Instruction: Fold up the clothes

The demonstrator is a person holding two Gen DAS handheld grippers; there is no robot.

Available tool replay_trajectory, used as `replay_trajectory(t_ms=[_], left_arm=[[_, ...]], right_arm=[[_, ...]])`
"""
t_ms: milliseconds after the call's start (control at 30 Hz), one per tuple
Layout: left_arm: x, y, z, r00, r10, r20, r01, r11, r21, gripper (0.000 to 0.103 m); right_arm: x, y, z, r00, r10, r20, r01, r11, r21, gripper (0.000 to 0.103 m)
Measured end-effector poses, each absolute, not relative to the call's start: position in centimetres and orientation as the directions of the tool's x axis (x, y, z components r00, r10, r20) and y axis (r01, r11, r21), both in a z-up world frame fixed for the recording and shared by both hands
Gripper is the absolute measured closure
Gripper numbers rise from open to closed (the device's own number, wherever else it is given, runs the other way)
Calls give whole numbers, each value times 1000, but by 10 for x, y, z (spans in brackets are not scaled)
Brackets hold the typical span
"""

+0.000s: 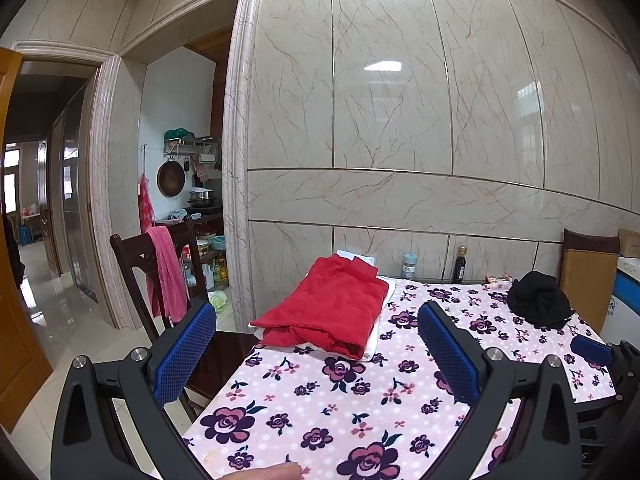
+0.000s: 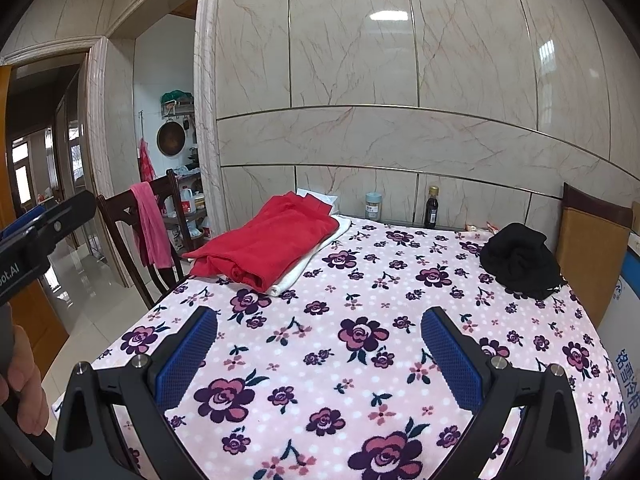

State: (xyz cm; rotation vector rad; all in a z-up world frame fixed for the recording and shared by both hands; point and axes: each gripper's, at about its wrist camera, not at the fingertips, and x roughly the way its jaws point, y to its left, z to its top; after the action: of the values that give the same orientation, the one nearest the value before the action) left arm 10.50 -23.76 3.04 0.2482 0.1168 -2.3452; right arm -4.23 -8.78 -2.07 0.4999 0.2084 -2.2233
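floral tablecloth (image 2: 320,340) below; left hand-held gripper (image 1: 316,356) and right hand-held gripper (image 2: 320,356) hover level, both released.

A flowered pink cloth (image 2: 360,360) is covering the table — white folded garment (image 2: 304,268), black bundle (image 2: 520,260), jar (image 2: 373,206), dark bottle (image 2: 432,208) lying directly on it.

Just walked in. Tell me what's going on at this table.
A person is folding clothes with a gripper in each hand. At this moment both the left gripper and the right gripper are open and hold nothing, hovering over the floral tablecloth. A folded red garment lies on a folded white one at the far left. A black garment sits crumpled at the far right, not yet folded.
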Motion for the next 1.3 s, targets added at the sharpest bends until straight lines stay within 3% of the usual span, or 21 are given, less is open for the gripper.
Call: replay_trajectory(t_ms=[1300], left_arm=[[95,-241,31,-697,-687,-207,702,-712,-2,1]], right_arm=[[-52,-99,-26,-563,-698,-442,774,-633,13,1]])
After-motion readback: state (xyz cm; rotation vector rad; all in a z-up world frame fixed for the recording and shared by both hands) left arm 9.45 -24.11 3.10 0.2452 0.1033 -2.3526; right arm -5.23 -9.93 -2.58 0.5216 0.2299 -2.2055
